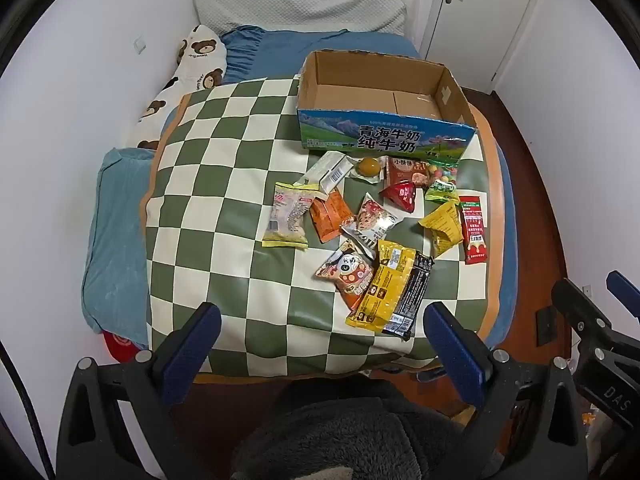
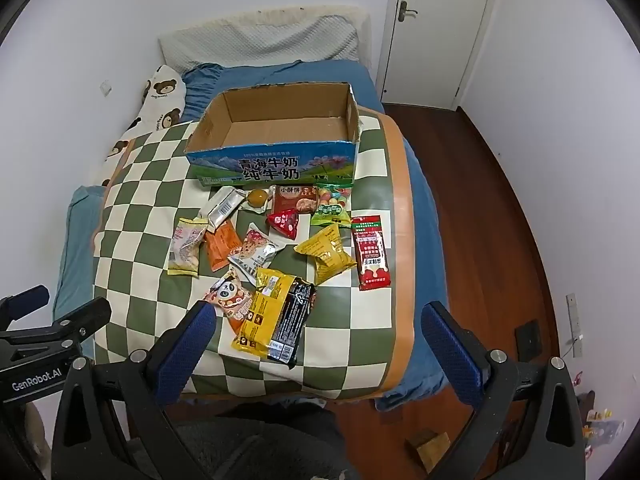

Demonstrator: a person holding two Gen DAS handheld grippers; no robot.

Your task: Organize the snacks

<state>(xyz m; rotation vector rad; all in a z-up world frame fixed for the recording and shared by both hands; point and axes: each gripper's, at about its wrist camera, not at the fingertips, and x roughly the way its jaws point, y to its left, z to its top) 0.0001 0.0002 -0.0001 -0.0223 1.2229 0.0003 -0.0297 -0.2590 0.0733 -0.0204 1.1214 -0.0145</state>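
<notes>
1. Left gripper fingers spread, holding nothing, above mat's near edge.
2. Right gripper fingers spread, holding nothing.
3. Snacks scattered mid-mat, right side, just before box at far edge.

Green-and-cream checkered mat, blue bedsheet, bear-print white pillow, blue-green printed milk carton.
</notes>
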